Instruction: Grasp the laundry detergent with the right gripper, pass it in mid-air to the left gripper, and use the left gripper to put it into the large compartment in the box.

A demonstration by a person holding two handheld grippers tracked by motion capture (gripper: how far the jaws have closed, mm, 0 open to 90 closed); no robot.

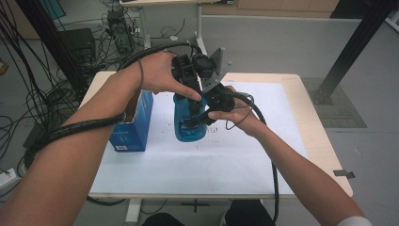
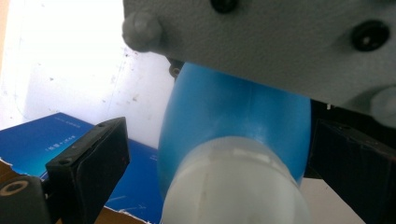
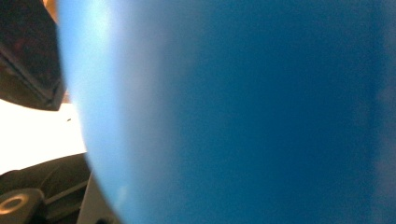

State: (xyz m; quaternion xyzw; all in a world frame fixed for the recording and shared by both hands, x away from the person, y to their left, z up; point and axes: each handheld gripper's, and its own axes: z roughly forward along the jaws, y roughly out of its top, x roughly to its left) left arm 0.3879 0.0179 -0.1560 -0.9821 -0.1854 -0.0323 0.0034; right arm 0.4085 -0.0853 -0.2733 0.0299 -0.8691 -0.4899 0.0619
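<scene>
High view: a blue bottle (image 1: 189, 123) is standing upright near the middle of the desk (image 1: 226, 165), on its white sheet. The left tool (image 1: 188, 77) is reaching down over the bottle's top; the right tool (image 1: 207, 110) is pressing against its side. A blue box (image 1: 134, 125) is sitting just beside the bottle, on its left.

Left gripper view: the bottle's white cap (image 2: 233, 186) is lying between the jaws, which are standing wide apart, a clear gap at the left one. The grey plate (image 2: 280, 46) of the other tool is hanging above, crowding the approach.

Right gripper view: the bottle wall (image 3: 233, 112) is sitting too close to read; one jaw is showing at the upper left, and whether the tool is clamped cannot be told.

Judgement: the step looks like uncapping. The left tool should be centring on the cap before closing, the right steadying the body; the plate and the box are the likely obstructions.
</scene>
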